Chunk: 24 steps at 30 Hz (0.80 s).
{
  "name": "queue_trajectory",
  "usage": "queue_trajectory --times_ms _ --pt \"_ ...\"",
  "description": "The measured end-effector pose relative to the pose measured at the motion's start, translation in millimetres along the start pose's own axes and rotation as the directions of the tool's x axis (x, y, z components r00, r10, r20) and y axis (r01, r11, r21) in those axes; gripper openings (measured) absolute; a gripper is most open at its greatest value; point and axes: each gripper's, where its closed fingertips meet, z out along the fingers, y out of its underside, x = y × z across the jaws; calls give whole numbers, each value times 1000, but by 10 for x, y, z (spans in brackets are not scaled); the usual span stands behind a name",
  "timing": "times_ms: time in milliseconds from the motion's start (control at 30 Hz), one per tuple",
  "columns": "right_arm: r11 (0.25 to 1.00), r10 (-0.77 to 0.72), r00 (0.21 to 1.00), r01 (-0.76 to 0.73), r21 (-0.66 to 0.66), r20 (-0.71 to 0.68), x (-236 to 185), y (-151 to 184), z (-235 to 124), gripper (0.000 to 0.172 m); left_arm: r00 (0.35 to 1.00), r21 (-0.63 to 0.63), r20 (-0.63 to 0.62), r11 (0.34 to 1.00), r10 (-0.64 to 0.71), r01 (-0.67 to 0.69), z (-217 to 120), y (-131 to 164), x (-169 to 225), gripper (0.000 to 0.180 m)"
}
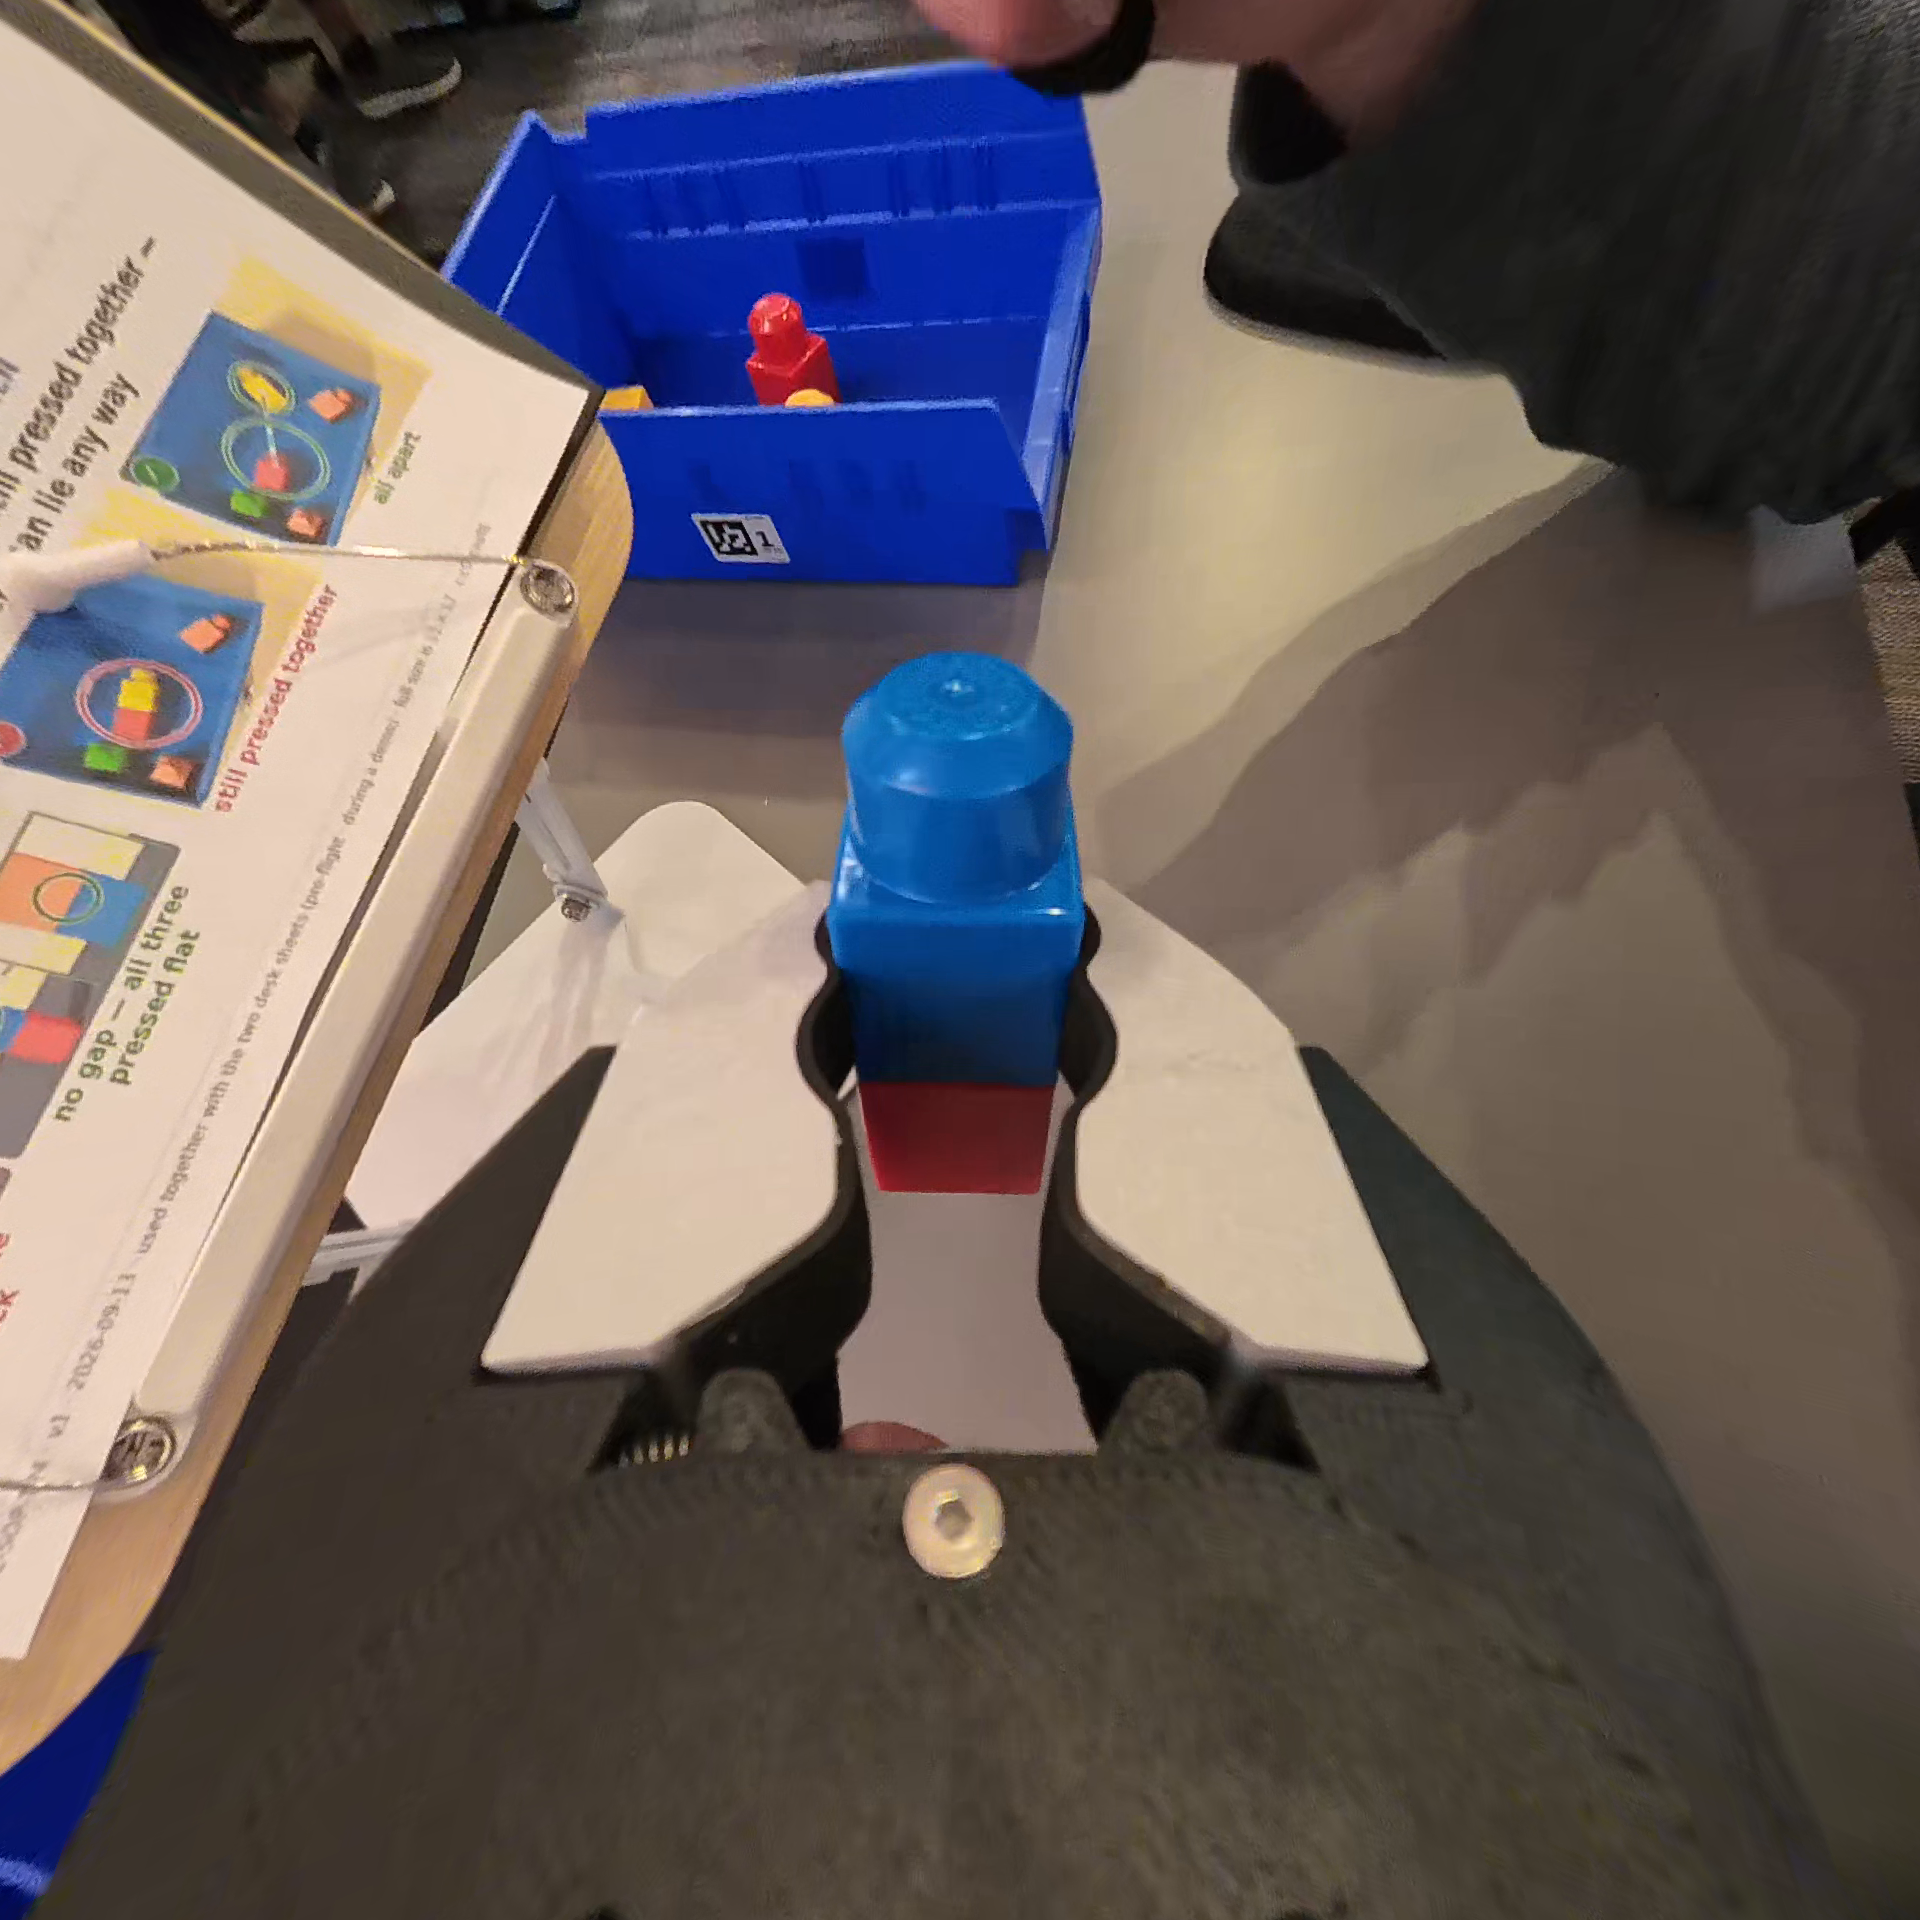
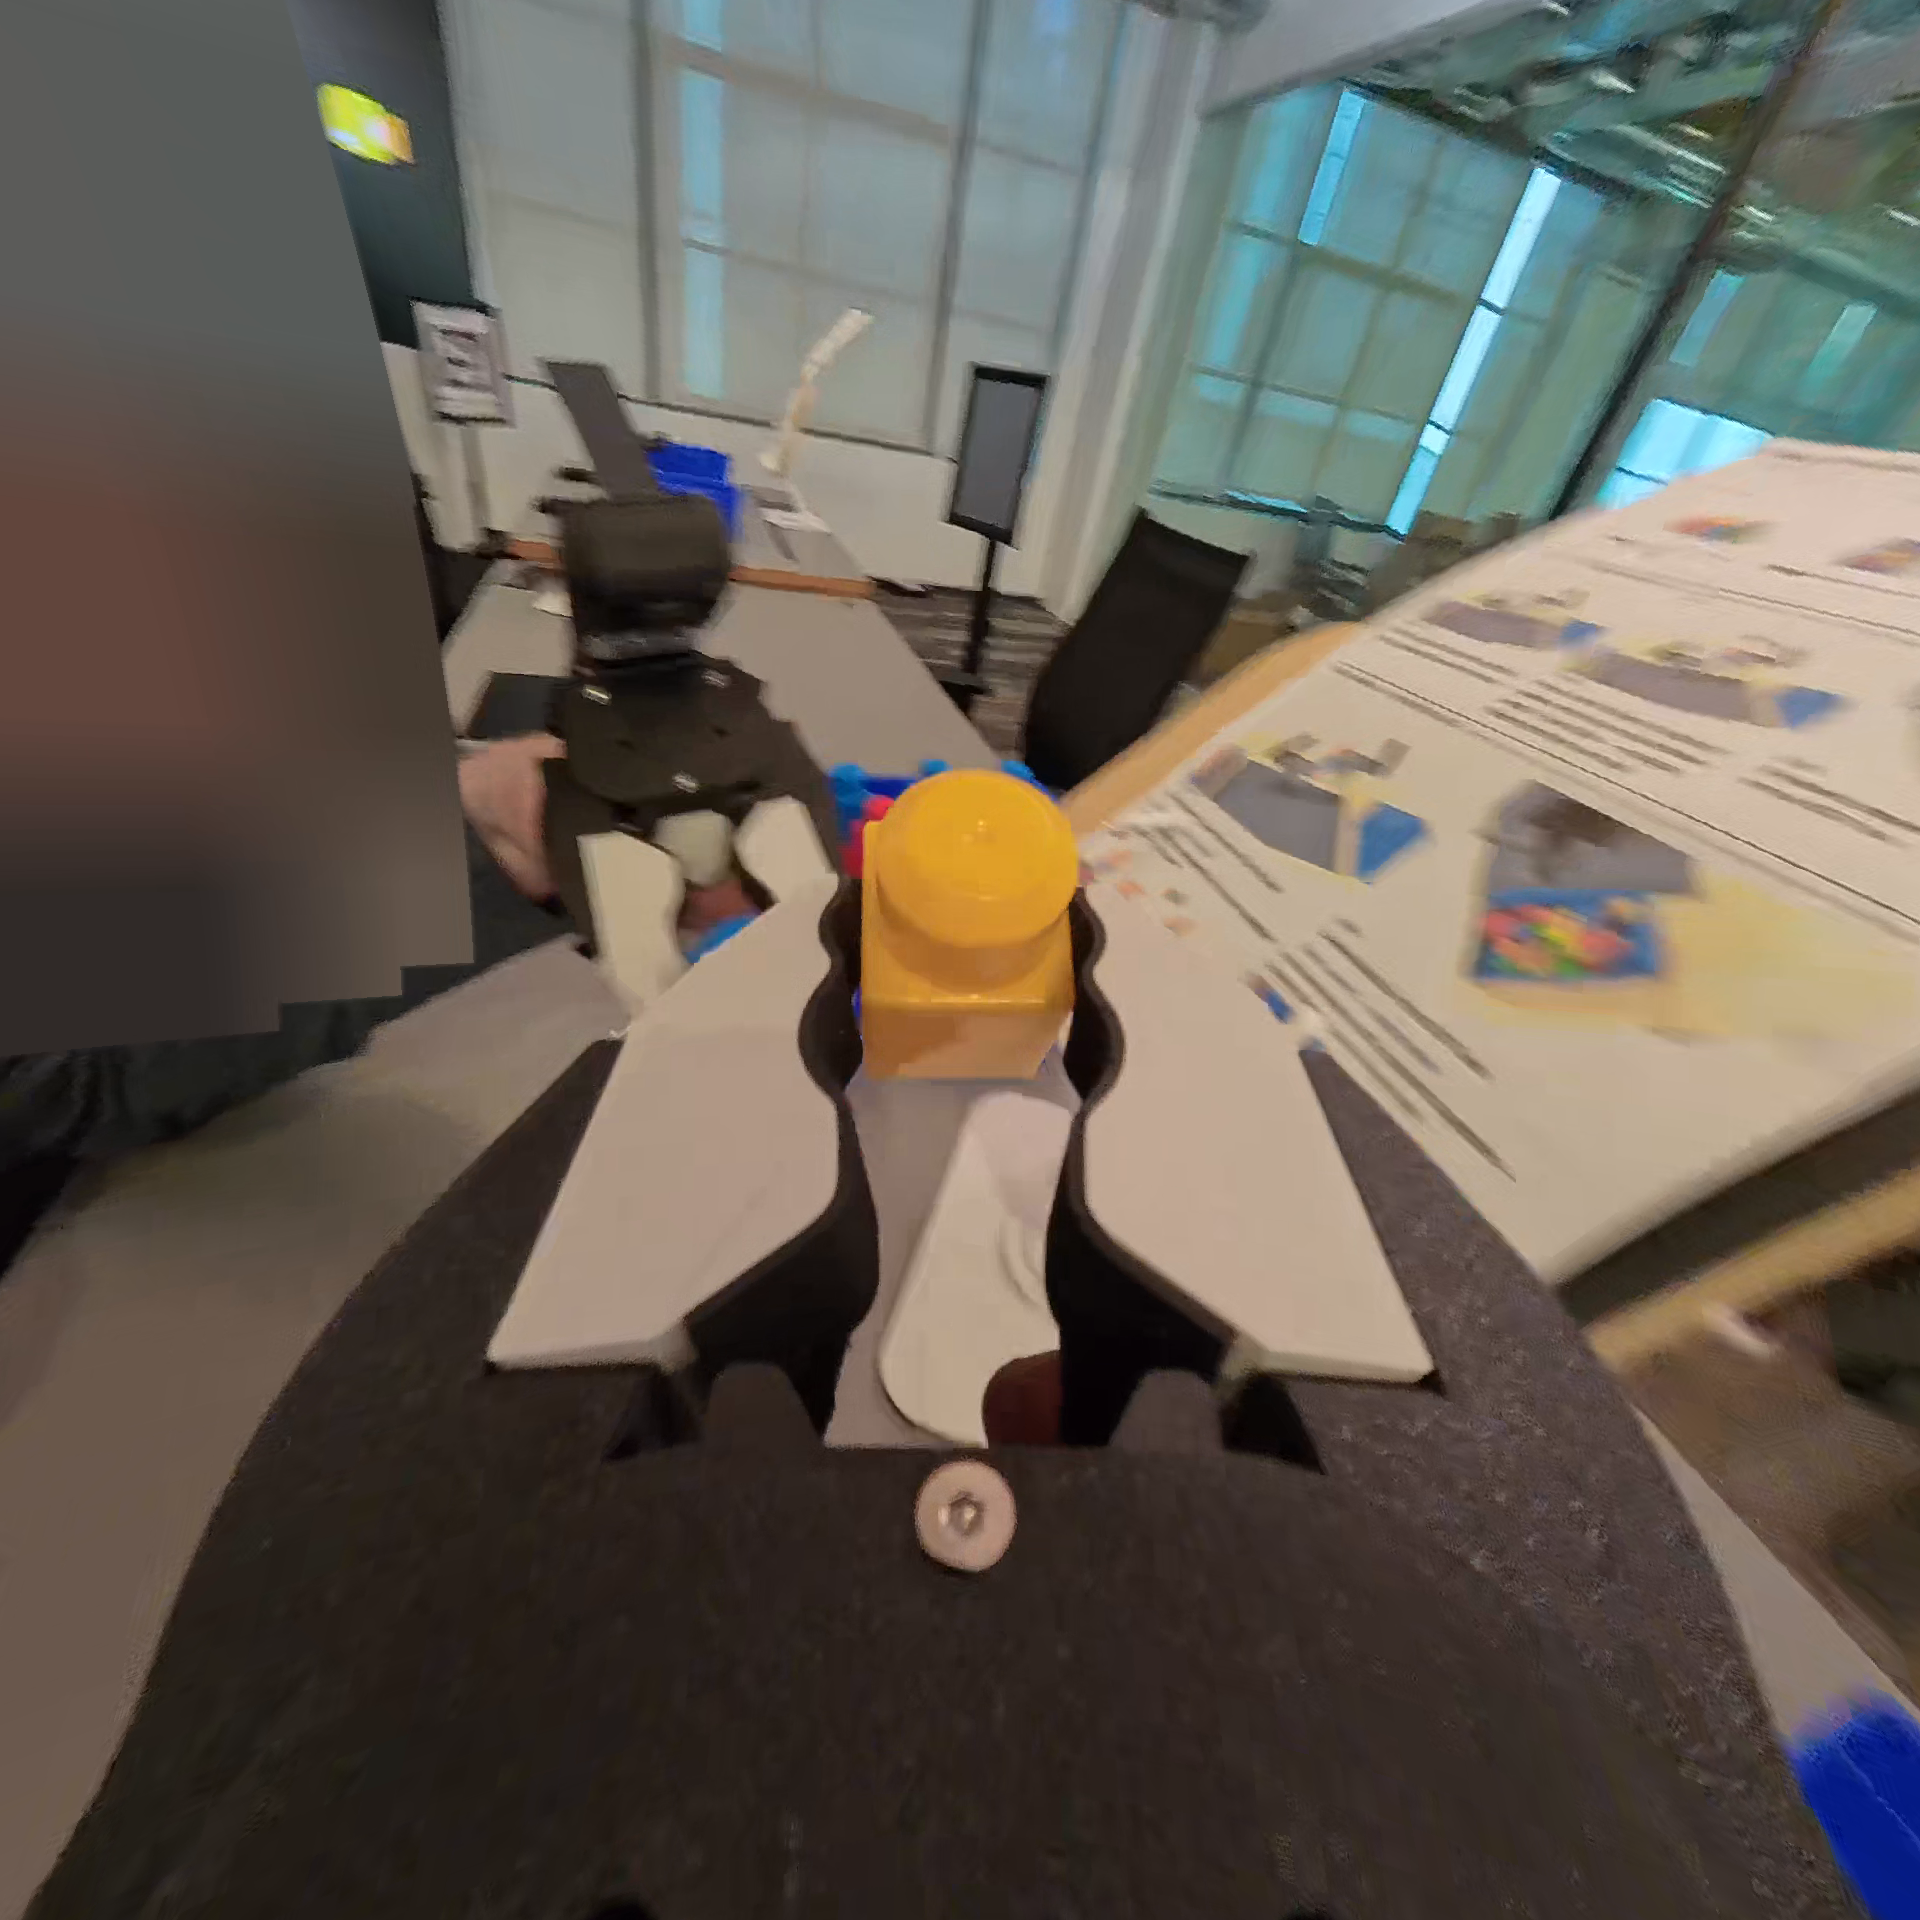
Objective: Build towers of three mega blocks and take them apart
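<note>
The left gripper [image 1: 957, 997] pinches a two-block stack between its pads: a blue block [image 1: 956, 935] pressed onto a red block [image 1: 956, 1138]. The stack's long axis runs straight forward along the fingers, the blue stud pointing away from the gripper's body and the red end nearer its base. Ahead of the fingertips, well apart, sits one blue bin [image 1: 831, 488] on the grey table [image 1: 1351, 831]; inside it one red block [image 1: 784, 353] stands stud-up, with two yellow pieces partly hidden near its front wall, one just beside the red block and one farther left. To the left of this gripper leans an instruction board [image 1: 260, 727]. The right gripper [image 2: 961, 977] clamps a single yellow block [image 2: 966, 935] on both sides, its stud likewise pointing forward, away from the gripper. Beyond its fingertips and to their left the other gripper shows, blurred, with blue and red blocks just behind the yellow one; their number cannot be told.
</note>
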Motion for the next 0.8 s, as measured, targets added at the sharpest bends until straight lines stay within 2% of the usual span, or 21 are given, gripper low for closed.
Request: queue_trajectory --times_ms 100,167,267,400,467,500,600,667,733,800 --pt "973 4 980 -50 -224 -199 539 412 -392 37 1000 13 12 1000 0 0 -29 -42 -9 37" --pt "939 42 950 -143 -314 -308 853 731 -678 37 1000 15 16 1000 3 -3 -31 -50 -16 37" --pt "873 135 907 -299 -384 -398 1165 1222 -1009 37 1000 24 14 1000 -6 6 4 -95 -22 37" --pt "741 221 845 -470 -480 -487 1407 1961 -1273 37 1000 13 -8 1000 -5 5 134 -136 1 37" --pt "707 230 811 -519 -480 -538 1527 2185 -1361 37 1000 13 -19 1000 -1 2 204 -161 9 37" --pt "705 222 796 -530 -472 -562 1591 2243 -1397 43 1000 16 -26 1000 -2 2 239 -176 16 37" --pt "692 190 784 -533 -486 -590 1645 2260 -1466 50 999 13 -49 1000 -5 6 350 -196 41 37" --pt "734 142 822 -461 -498 -551 1581 2050 -1393 49 998 11 -65 1000 -11 11 427 -197 63 37" --pt "819 130 899 -336 -466 -419 1343 1648 -1142 44 997 14 -77 1000 -22 23 492 -200 72 37" --pt "891 118 975 -188 -413 -189 866 1211 -790 42 996 26 -81 999 -31 33 541 -222 76 37"
